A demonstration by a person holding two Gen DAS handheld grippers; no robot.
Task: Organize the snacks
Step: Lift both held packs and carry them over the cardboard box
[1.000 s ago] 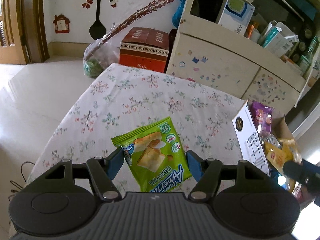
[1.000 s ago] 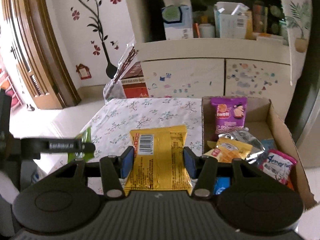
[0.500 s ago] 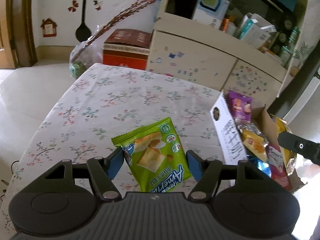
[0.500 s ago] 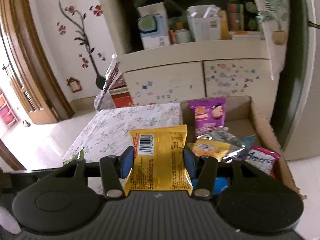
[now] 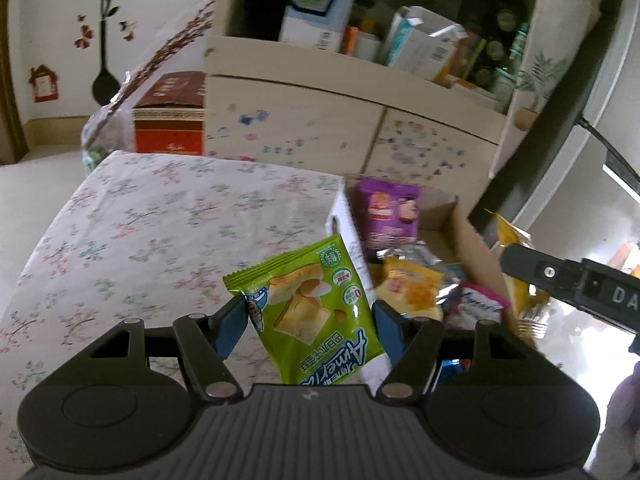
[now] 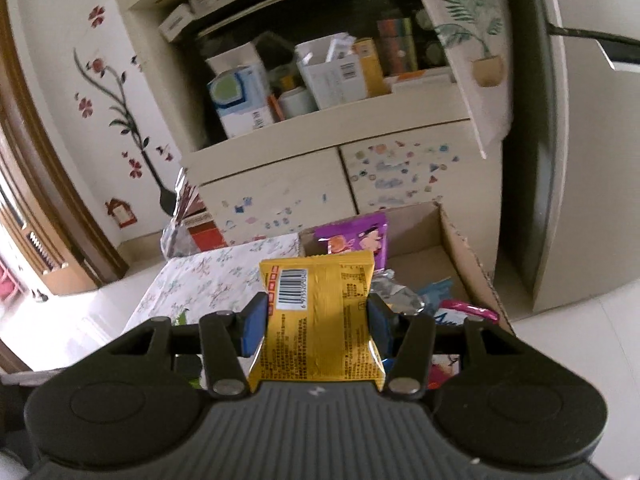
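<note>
My left gripper (image 5: 308, 320) is shut on a green snack packet (image 5: 310, 312) and holds it in the air at the left wall of the cardboard box (image 5: 468, 232). My right gripper (image 6: 316, 320) is shut on a yellow snack packet (image 6: 320, 316), barcode side up, above the near end of the same box (image 6: 464, 256). The box holds a purple packet (image 5: 388, 212), a yellow-orange packet (image 5: 412, 288), a pink and white packet (image 5: 476, 304) and a silver wrapper (image 6: 396, 296). The right gripper shows in the left wrist view (image 5: 576, 284) at the right.
The box stands at the right end of a table with a floral cloth (image 5: 152, 224). Behind it is a cream cabinet (image 5: 312, 128) with boxes on its open shelf. A red box (image 5: 170, 120) and a plastic bag (image 5: 104, 136) stand past the table's far edge.
Both grippers have moved right with their packets. The left one has gone from over the tablecloth to the box's left wall. The right one has risen and tilted up over the box.
</note>
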